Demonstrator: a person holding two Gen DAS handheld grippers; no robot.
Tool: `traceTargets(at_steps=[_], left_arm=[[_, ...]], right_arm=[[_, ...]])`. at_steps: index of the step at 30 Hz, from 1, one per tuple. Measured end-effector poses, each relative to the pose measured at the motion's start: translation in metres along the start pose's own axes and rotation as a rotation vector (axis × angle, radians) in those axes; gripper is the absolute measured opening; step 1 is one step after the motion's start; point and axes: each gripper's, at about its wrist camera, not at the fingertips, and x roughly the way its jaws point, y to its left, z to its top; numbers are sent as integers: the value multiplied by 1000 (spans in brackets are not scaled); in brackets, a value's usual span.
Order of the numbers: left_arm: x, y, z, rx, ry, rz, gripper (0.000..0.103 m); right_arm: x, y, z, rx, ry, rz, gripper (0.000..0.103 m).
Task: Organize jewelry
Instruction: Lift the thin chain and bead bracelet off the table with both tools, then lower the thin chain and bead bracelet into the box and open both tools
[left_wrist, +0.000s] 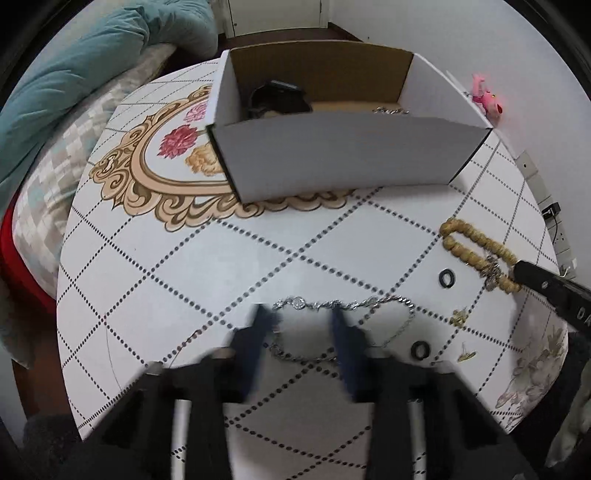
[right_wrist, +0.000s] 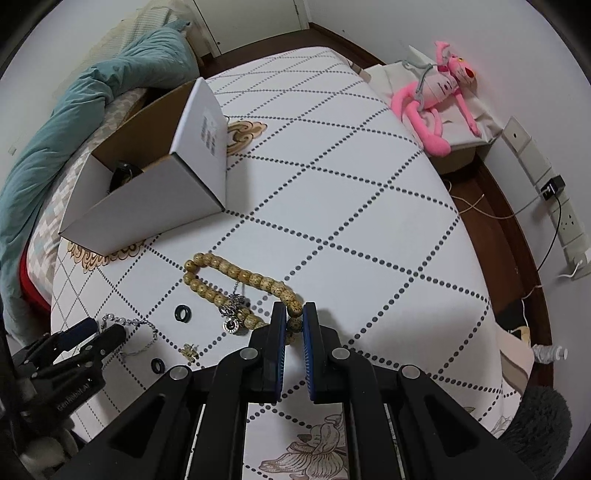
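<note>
A wooden bead bracelet lies on the table; it also shows in the left wrist view. My right gripper is shut on its near end. A silver pendant chain lies across the beads. A silver chain necklace loops on the table, and my left gripper is open with its fingers straddling it. Two black rings and two small gold earrings lie between the grippers. An open white cardboard box holds a black bangle and a silver piece.
The round table has a white cloth with dotted diamonds. A bed with a teal quilt lies left. A pink plush toy sits on a low stand at the right, near a power strip and cables.
</note>
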Motion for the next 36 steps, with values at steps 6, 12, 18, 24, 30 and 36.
traceTargets(at_steps=[6,12,18,24,30,36], left_arm=[[-3,9,1,-62,-5,-73,1],[-34,16,5,-93,-67,-129,1],[-63,24,17,-113,-119,-163,1],[-95,27,36,-114,-181,-210,1],[-138,30,73,-103,-265,-275,1],[-151,31,123,-67,-306,-308,1]], right_arm=[[-3,3,-1,-2,-14,7,9],[-23,6,5,-17,-65,40,9],[-43,15,14,-40,-106,79,9],[-71,34,27,-85,-144,137,9],[-113,59,55,-129,-212,220,9],[-145,88,96,-186,-273,281,9]])
